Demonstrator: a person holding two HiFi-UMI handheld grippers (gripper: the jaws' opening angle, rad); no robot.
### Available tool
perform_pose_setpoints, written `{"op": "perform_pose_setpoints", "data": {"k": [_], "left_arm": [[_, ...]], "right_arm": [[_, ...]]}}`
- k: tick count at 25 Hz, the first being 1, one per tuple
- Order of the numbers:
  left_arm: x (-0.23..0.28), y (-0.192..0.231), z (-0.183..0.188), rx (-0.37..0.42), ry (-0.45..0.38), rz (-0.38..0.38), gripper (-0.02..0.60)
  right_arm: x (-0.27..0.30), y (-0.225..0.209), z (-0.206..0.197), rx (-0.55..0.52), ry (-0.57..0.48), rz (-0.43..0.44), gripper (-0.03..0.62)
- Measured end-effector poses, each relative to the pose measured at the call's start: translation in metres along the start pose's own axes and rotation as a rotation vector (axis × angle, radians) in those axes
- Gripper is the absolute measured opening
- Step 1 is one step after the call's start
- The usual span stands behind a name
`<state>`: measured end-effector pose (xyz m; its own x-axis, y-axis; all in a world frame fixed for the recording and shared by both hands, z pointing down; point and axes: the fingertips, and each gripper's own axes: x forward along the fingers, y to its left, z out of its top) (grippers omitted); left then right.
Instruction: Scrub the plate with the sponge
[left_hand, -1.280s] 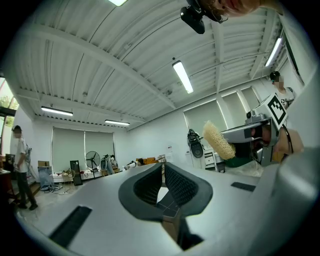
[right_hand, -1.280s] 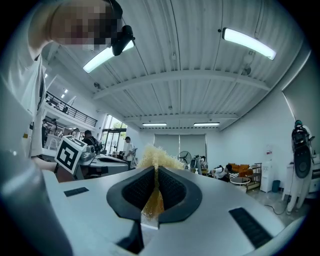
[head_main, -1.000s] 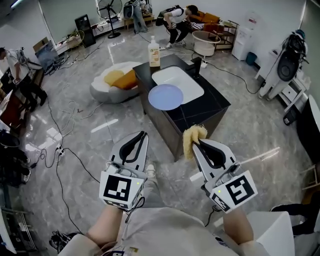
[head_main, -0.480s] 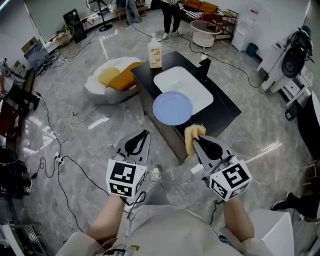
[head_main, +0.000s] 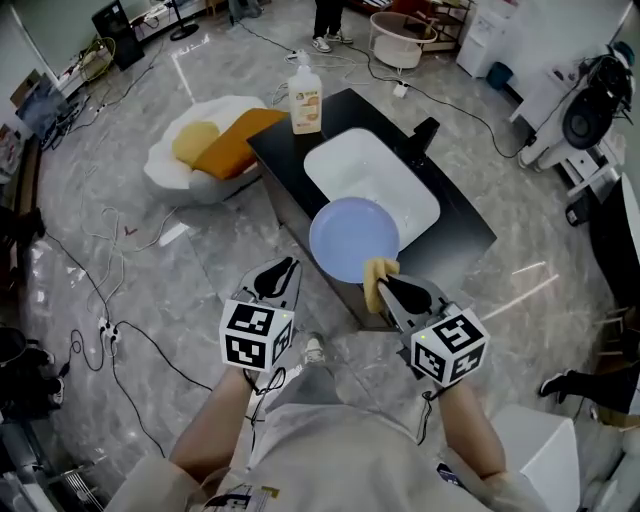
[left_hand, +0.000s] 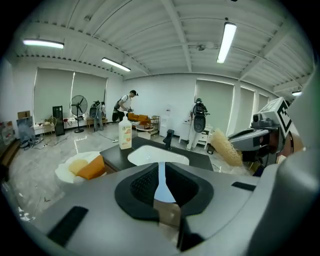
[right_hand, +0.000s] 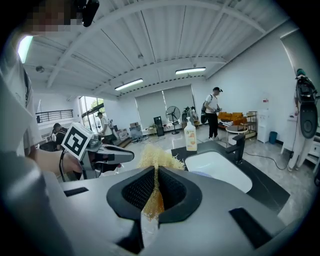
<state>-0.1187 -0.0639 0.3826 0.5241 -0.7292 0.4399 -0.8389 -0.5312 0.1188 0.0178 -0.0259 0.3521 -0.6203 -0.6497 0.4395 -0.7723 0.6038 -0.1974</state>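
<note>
Your right gripper (head_main: 386, 286) pinches the yellow sponge (head_main: 376, 277), with the blue plate (head_main: 352, 238) just ahead of its jaws. Your left gripper (head_main: 283, 268) looks pressed together, empty. Press the sponge flat; steady the rim.

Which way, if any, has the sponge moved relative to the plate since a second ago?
Yes: toward the plate. The sponge in the right gripper was short of it; now it overlaps the plate's near rim in the head view.
</note>
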Motion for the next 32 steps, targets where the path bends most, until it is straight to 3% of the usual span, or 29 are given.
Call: {"op": "perform_pose_setpoints", "data": {"k": [4, 9, 18, 21, 32], "left_arm": [[0.033, 0.03, -0.01, 0.083, 0.063, 0.016, 0.066], [0.069, 0.041, -0.035, 0.067, 0.151, -0.063, 0.135], [0.121, 0.051, -0.08, -0.174, 0.24, -0.106, 0.137], [0.138, 0.054, -0.094, -0.26, 0.264, -0.089, 0.137], [0.196, 0.058, -0.144, -0.409, 0.38, -0.045, 0.137]], "right_arm": [[0.047, -0.024, -0.012, 0.035, 0.071, -0.03, 0.045], [0.095, -0.048, -0.031, 0.044, 0.155, -0.057, 0.044], [0.14, -0.082, -0.079, 0.074, 0.278, -0.087, 0.046], [0.15, -0.095, -0.097, 0.062, 0.332, -0.088, 0.046], [0.18, -0.121, -0.157, 0.003, 0.512, -0.014, 0.045]]}}
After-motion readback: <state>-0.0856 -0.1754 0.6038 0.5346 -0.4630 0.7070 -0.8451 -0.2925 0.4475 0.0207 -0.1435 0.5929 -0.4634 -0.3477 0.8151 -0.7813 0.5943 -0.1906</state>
